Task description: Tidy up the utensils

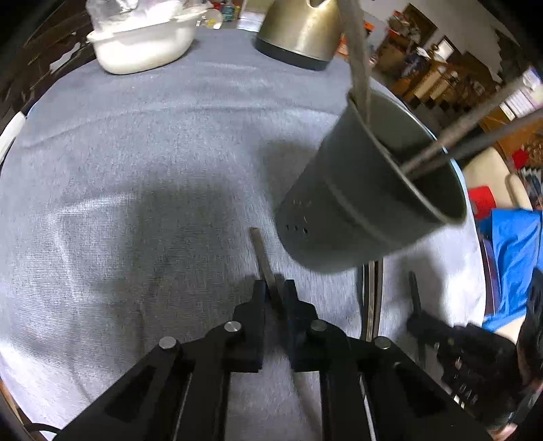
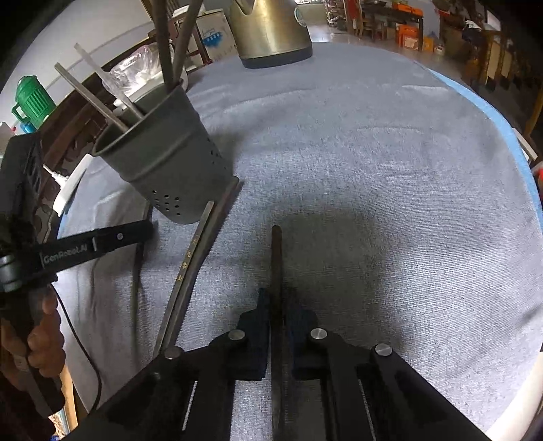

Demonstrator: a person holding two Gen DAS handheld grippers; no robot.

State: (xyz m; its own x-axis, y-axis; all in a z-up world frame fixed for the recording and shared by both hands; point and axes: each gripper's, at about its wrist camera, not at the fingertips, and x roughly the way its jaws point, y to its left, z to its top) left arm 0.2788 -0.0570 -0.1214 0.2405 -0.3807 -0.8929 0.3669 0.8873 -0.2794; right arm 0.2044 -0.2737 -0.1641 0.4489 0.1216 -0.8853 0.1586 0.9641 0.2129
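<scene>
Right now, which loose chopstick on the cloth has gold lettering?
The flat grey metal chopstick lying nearest the perforated grey holder. The dark round chopstick clamped in the right tongs is unmarked.

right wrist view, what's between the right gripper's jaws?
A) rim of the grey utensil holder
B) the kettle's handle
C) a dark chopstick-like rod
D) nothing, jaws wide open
C: the right gripper is shut on a dark rod that runs out past its pads over the grey tablecloth, while the utensil holder and kettle stand apart from it.
</scene>
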